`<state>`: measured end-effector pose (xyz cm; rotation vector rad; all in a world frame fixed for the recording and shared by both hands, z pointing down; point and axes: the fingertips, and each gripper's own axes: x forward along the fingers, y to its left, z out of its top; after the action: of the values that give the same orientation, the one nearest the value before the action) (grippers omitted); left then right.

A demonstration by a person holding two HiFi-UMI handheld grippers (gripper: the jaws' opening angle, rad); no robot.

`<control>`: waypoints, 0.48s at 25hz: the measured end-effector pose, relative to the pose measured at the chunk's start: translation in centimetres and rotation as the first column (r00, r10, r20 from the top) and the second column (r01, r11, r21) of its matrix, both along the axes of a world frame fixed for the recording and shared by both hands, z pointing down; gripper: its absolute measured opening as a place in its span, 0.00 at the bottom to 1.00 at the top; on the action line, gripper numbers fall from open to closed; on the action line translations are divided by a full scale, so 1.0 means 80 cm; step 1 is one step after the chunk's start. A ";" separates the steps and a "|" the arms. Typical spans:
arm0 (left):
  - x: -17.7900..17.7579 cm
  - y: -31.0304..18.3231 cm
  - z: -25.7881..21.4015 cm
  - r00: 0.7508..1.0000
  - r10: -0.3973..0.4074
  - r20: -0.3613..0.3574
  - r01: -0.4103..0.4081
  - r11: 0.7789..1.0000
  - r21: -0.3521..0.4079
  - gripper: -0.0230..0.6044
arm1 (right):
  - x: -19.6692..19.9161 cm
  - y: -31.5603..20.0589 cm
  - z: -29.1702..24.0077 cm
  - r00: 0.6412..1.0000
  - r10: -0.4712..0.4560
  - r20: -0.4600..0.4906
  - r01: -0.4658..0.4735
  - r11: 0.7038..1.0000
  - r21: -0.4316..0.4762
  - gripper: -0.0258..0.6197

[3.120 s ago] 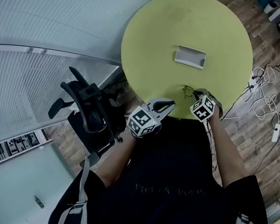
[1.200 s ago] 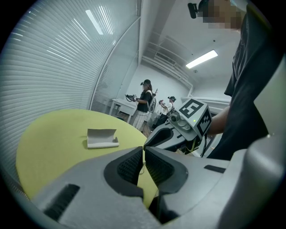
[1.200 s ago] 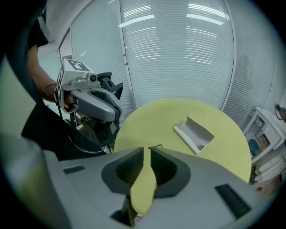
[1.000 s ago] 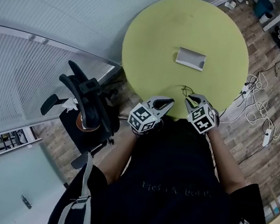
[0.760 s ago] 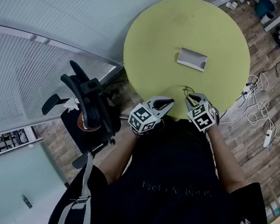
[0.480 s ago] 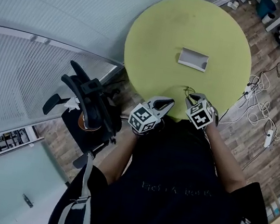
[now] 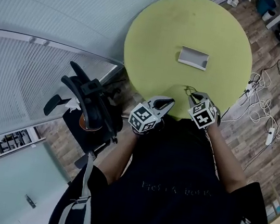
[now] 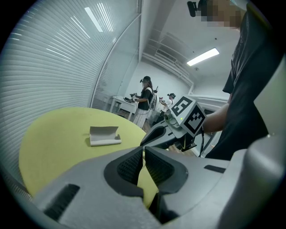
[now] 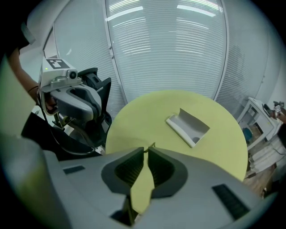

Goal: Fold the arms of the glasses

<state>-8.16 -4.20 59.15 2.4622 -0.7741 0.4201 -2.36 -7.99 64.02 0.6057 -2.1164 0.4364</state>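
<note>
Pinching thin wire glasses (image 7: 188,89) at round matte yellow-green table (image 7: 157,37) edge, right gripper (image 9: 147,149) fingers together; left gripper (image 8: 143,150) fingers together, empty.

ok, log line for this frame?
left gripper: shut, empty, at table edge | right gripper: shut on glasses arm | grey tray: mid-table, apart from both

Bright, even ceiling light (image 8: 203,57), soft shadows, sharp focus, strong fisheye bending, dark corners.
</note>
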 end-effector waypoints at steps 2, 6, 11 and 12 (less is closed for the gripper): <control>0.002 0.000 0.000 1.000 0.006 0.000 -0.006 1.000 -0.002 0.08 | 0.007 0.002 0.002 1.000 0.013 -0.001 -0.013 1.000 -0.007 0.09; 0.004 0.000 0.002 1.000 0.015 0.000 -0.015 1.000 -0.008 0.08 | 0.021 0.004 0.008 0.999 0.035 -0.010 -0.035 0.999 -0.018 0.09; 0.016 0.003 0.003 0.999 0.038 0.005 -0.038 0.999 -0.011 0.08 | 0.045 0.005 0.016 0.997 0.075 -0.019 -0.076 0.996 -0.036 0.09; 0.017 0.003 0.003 0.999 0.043 0.008 -0.043 0.999 -0.012 0.08 | 0.048 0.005 0.017 0.996 0.081 -0.023 -0.081 0.996 -0.038 0.09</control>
<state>-6.77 -3.96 59.37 2.4715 -0.7210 0.4495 1.49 -7.58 65.41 0.6729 -2.0642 0.5126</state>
